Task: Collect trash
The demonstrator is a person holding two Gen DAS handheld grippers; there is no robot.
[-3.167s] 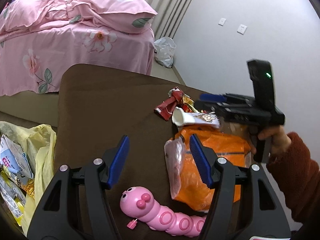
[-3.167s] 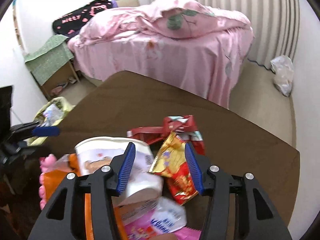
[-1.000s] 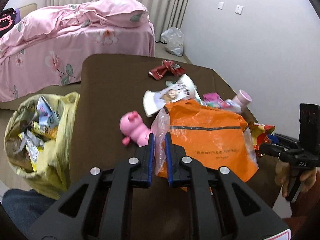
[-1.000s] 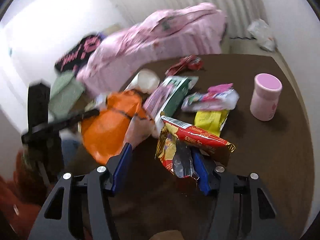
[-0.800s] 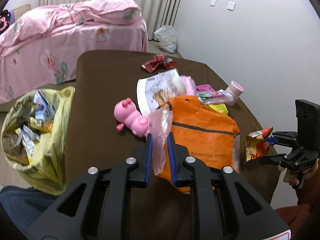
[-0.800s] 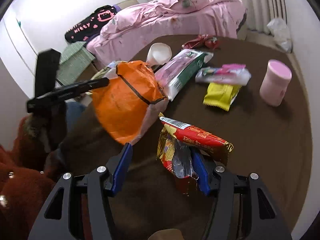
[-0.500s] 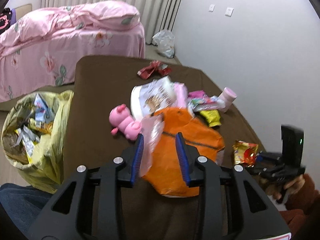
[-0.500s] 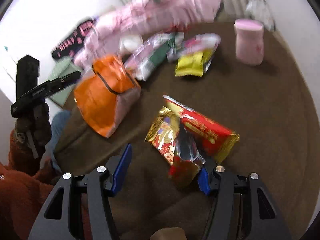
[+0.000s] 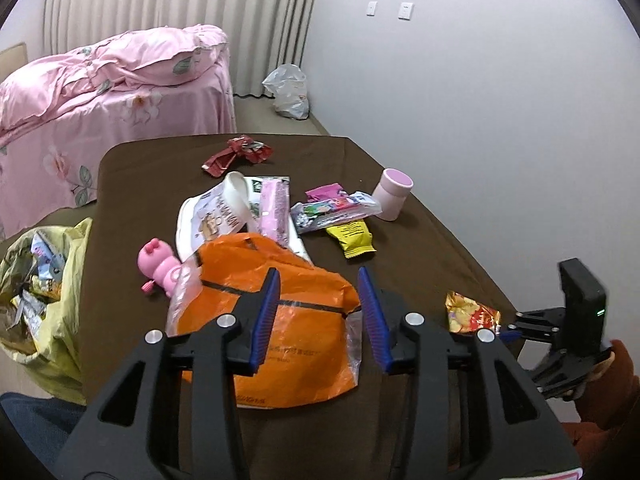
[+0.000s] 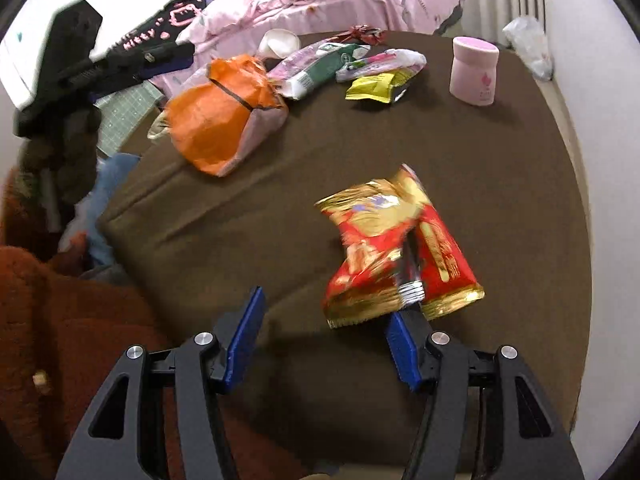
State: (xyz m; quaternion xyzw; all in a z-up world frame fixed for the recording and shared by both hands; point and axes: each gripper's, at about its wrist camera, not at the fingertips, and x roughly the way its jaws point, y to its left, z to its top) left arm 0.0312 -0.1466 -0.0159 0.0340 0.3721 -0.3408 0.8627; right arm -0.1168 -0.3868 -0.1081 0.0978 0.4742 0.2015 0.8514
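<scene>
Where wrappers lie, brown table [image 9: 132,184], pink bed [image 9: 116,76]

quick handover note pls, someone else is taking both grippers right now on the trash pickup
Left gripper: jaws have just opened, empty, above the orange plastic bag lying on the brown table.
Right gripper: open; the red and gold foil snack wrapper lies against its right finger, ungripped.
Done: the yellow trash bag beside the table already holds wrappers.
Left: orange bag, foil wrapper, and the other wrappers on the table.
</scene>
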